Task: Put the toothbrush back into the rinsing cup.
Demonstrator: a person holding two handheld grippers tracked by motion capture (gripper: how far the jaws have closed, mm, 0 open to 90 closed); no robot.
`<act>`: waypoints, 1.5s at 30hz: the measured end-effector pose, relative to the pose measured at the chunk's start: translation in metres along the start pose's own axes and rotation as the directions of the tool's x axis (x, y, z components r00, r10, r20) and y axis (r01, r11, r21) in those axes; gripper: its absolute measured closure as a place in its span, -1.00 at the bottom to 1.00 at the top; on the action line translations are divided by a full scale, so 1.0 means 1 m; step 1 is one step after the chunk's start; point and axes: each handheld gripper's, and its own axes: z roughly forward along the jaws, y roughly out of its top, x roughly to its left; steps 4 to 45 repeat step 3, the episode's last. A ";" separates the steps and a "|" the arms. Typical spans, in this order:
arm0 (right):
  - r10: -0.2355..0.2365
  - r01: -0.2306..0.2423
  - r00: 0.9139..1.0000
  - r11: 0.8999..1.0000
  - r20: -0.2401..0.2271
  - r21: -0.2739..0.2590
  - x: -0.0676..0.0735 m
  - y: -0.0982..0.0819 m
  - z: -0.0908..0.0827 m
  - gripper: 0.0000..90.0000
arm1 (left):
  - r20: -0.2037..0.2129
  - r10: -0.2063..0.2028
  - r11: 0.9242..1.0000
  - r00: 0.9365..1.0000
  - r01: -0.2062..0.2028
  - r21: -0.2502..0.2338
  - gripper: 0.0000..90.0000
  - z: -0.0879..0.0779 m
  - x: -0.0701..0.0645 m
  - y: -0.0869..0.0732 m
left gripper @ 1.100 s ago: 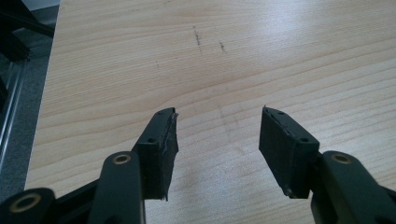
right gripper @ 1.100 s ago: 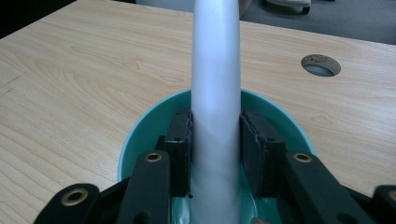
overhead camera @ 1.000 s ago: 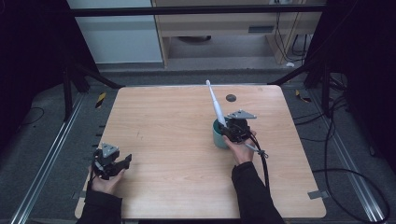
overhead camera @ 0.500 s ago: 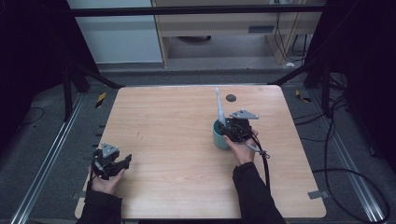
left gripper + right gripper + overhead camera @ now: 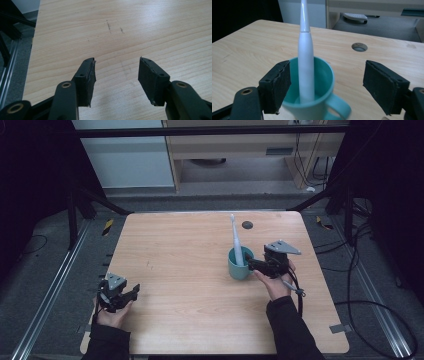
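Pale wood bench (image 5: 190, 250) lies under our two grippers. Our right gripper (image 5: 332, 87) has its jaws spread wide just beside the teal mug (image 5: 319, 100), where a white toothbrush (image 5: 305, 62) stands upright. Our left gripper (image 5: 116, 77), jaws apart and empty, rests near the bench's left front corner.

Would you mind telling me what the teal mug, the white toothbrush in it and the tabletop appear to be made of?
Teal mug: probably plastic; uniform colour, thin wall, soft sheen, though glazed ceramic is possible.
White toothbrush: smooth, glossy plastic, apparently an electric model with a seam where the neck joins the thicker body.
Tabletop: light wood or wood-look laminate; visible grain lines, matte finish.
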 end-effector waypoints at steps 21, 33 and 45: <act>-0.004 0.004 1.000 1.000 0.001 0.001 -0.009 -0.009 -0.019 -0.56 | 0.010 -0.002 1.000 1.000 0.002 0.000 0.12 0.000 0.000 0.000; -0.004 0.004 1.000 1.000 0.001 0.001 -0.009 -0.009 -0.019 -0.56 | 0.010 -0.002 1.000 1.000 0.002 0.000 0.12 0.000 0.000 0.000; -0.004 0.004 1.000 1.000 0.001 0.001 -0.009 -0.009 -0.019 -0.56 | 0.010 -0.002 1.000 1.000 0.002 0.000 0.12 0.000 0.000 0.000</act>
